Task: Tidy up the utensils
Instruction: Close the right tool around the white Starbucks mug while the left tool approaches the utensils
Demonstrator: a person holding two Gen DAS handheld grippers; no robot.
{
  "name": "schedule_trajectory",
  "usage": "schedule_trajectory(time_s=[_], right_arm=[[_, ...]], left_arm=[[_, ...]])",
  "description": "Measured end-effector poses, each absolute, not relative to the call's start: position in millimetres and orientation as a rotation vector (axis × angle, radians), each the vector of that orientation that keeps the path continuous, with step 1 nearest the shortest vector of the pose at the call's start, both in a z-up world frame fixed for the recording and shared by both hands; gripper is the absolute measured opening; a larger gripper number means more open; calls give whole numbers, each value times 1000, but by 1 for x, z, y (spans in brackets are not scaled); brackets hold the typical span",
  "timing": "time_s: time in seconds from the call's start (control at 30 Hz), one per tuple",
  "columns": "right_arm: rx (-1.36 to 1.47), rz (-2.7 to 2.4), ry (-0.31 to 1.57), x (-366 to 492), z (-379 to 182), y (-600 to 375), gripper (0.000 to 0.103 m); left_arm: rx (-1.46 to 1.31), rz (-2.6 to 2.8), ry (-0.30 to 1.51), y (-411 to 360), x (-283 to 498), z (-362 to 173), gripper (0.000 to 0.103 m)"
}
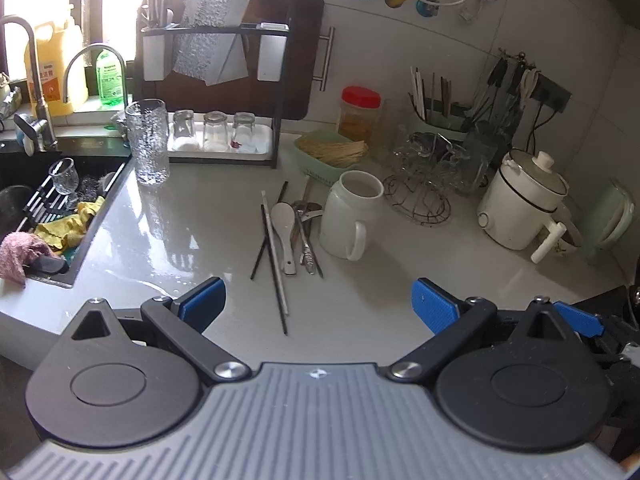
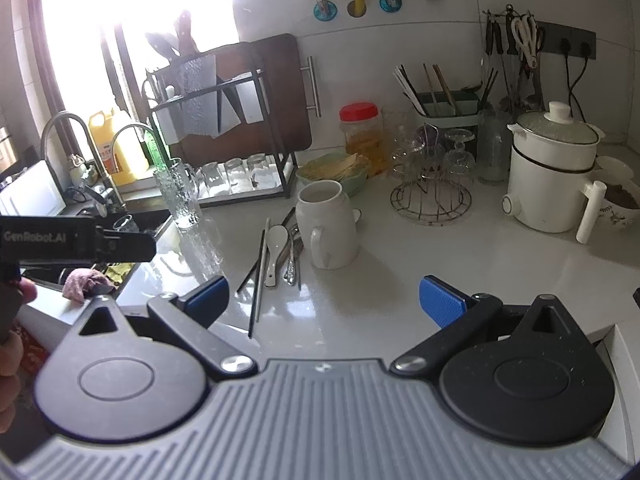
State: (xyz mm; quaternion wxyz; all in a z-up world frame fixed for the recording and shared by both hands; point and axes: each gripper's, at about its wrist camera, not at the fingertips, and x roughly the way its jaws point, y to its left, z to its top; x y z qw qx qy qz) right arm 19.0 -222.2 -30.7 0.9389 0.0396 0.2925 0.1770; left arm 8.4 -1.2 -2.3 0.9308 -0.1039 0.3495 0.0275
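The left gripper has its blue-padded jaws spread wide, holding and touching nothing. Just ahead of it lies the loose pile of chopsticks, white ceramic spoon and metal cutlery, beside the white ceramic mug. The right gripper gapes equally empty, the pile ahead-left.

Daylight is pouring through the window behind the sink, glaring off the glossy white counter, while white wall tiles are backing its far edge.
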Motion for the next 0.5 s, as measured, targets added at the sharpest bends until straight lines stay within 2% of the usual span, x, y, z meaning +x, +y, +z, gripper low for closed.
schedule_trajectory(time_s=[0.5], right_arm=[[123,333,647,41,-57,-231,103]], left_arm=[[-135,96,834,3,36,-29,101]])
